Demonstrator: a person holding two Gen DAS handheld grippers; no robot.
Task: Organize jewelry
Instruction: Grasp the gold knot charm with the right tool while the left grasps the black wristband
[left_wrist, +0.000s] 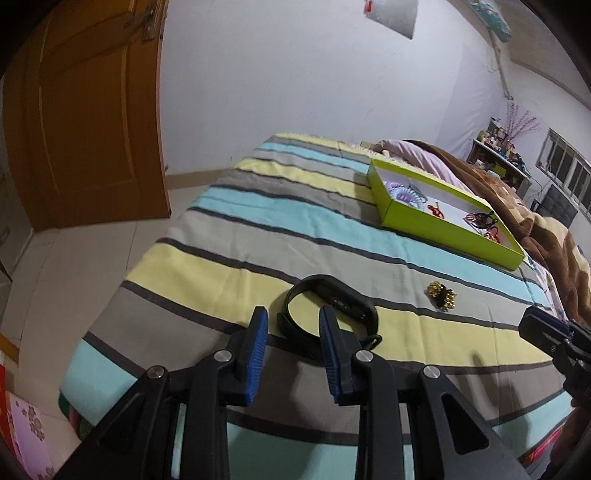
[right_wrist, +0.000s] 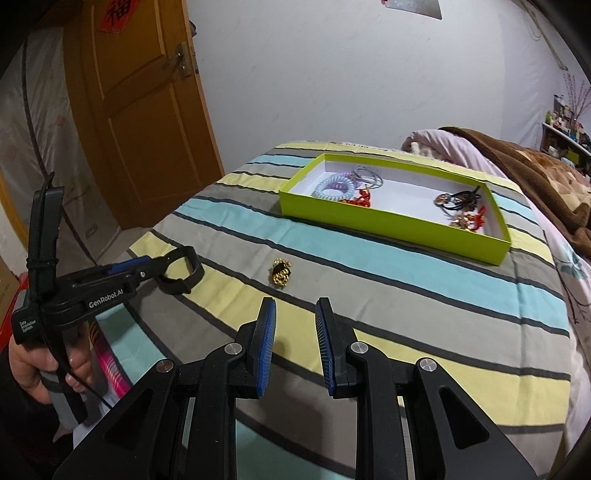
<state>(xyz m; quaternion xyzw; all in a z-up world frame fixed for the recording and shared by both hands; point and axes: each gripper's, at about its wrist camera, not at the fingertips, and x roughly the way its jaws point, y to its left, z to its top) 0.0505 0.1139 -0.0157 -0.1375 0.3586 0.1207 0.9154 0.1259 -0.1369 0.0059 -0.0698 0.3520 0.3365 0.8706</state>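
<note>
Striped bedspread (right_wrist: 388, 266) – lime box (right_wrist: 388, 221) | wooden door (right_wrist: 140, 110) – white wall (right_wrist: 332, 74)

A striped bedspread (right_wrist: 388, 266) in teal, yellow and grey covers the bed. At ten o'clock stands a wooden door (right_wrist: 140, 110) with a metal latch (right_wrist: 183, 61). At two o'clock lies a brown blanket (right_wrist: 535, 173) over pink bedding (right_wrist: 436, 142); beyond it, a cluttered shelf (left_wrist: 498, 147), contents perhaps bottles.

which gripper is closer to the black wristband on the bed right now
Left. The left gripper is right at the black wristband, open jaws around its near edge. The right gripper, also open, is off to the side, nearer the gold ornament.
</note>
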